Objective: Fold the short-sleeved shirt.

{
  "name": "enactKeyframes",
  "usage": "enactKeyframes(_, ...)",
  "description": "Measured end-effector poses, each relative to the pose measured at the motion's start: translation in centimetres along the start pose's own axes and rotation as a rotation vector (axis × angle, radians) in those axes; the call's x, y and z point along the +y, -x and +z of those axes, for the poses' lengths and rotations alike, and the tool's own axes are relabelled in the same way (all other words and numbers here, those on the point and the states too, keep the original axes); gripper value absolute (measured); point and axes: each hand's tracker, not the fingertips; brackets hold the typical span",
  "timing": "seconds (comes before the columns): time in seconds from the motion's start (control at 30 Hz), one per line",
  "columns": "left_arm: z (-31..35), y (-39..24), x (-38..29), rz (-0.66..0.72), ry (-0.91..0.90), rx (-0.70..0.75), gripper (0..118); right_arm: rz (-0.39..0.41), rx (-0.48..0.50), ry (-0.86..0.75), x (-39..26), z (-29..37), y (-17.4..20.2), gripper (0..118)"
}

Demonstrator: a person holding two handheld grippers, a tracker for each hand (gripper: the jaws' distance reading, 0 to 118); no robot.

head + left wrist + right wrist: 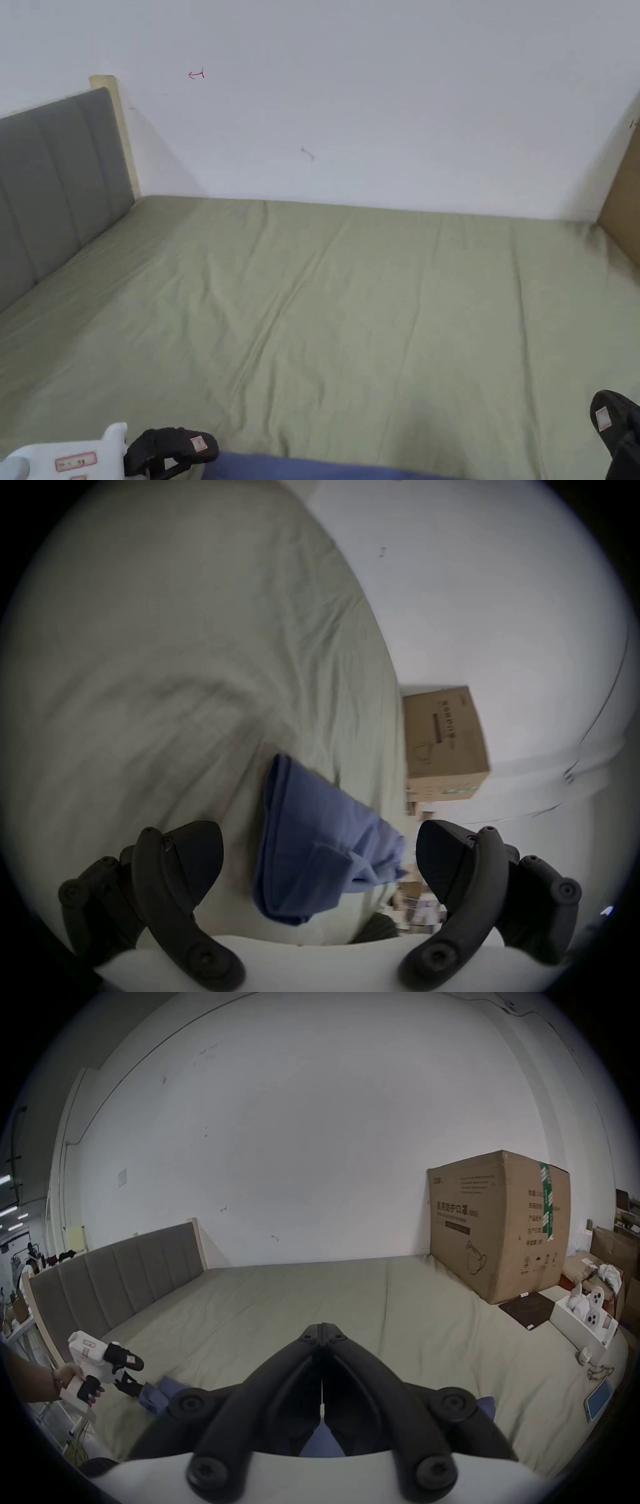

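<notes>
Left hand-held gripper (318,857) is held with its jaws spread wide, nothing between them, just above the blue shirt (311,843). The shirt is seen lying in a folded, layered bundle on the bed (180,646), at its near edge, where both hands can reach it. The right hand-held gripper (322,1329) is closed tip to tip on nothing, raised over the shirt's other end. The wide jaws are judged to be readied for taking a fold edge, or just released.
</notes>
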Motion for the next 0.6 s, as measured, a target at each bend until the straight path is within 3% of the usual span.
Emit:
enactKeyframes(0.07,-1.8,1.3,-0.2,0.040,0.057,-0.088,114,0.013,-0.003,0.024,-0.1,-0.3,0.0,0)
enactKeyframes(0.13,-3.5,0.9,-0.1,-0.003,0.089,-0.172,114,-0.009,0.003,0.050,-0.4,-0.5,-0.3,0)
enactKeyframes(0.17,-4.6,0.9,-0.1,0.009,0.114,-0.191,111,-0.027,0.002,0.061,-0.5,-0.6,-0.5,0)
enactKeyframes(0.2,-5.4,0.5,-1.1,0.027,0.129,-0.194,100,-0.045,-0.004,0.069,-0.6,-0.8,-0.7,0)
enactKeyframes(0.23,-6.0,0.4,-1.3,0.013,0.113,-0.178,69,-0.061,-0.009,0.076,-0.9,-0.9,-0.9,0)
enactKeyframes(0.27,-6.4,0.4,-1.6,-0.017,0.068,-0.118,8,-0.072,-0.014,0.081,-1.0,-1.1,-1.1,0)
enactKeyframes(0.33,-7.9,0.0,-3.9,-0.077,0.039,0.212,8,-0.093,-0.023,0.094,-1.4,-1.3,-1.4,0)
enactKeyframes(0.37,-7.5,-0.1,-4.6,-0.063,0.005,0.020,8,-0.102,-0.025,0.102,-1.6,-1.4,-1.4,0)
enactKeyframes(0.4,-7.0,-1.3,-4.6,-0.075,-0.005,0.037,8,-0.109,-0.026,0.112,-1.7,-1.5,-1.5,0)
enactKeyframes(0.47,-6.8,-3.2,-3.9,-0.194,0.019,0.163,8,-0.110,-0.026,0.124,-1.7,-1.5,-1.6,0)
enactKeyframes(0.6,-4.4,-10.3,-5.2,-0.577,-0.012,0.459,8,-0.093,-0.008,0.121,-1.2,-1.2,-1.8,0)
